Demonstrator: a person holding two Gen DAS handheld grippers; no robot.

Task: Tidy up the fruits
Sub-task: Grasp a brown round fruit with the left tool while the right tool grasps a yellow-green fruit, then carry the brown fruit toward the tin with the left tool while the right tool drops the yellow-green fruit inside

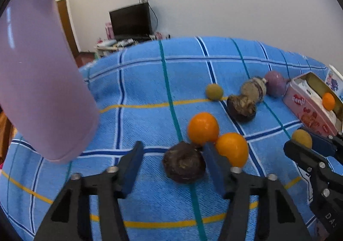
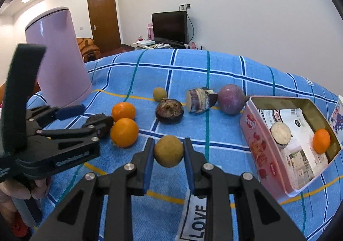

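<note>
My right gripper is shut on a tan round fruit, held above the blue checked cloth; it also shows in the left wrist view. My left gripper is open around a dark brown fruit on the cloth. Two oranges lie just beyond its right finger. Further back lie a second tan fruit, a dark fruit, a cut purple piece and a purple round fruit. An open pink tin at right holds an orange and a cut piece.
A tall lilac kettle stands on the cloth at the far left. A white label reading LOVE lies under my right gripper. A TV, a door and a sofa stand in the room beyond the table's far edge.
</note>
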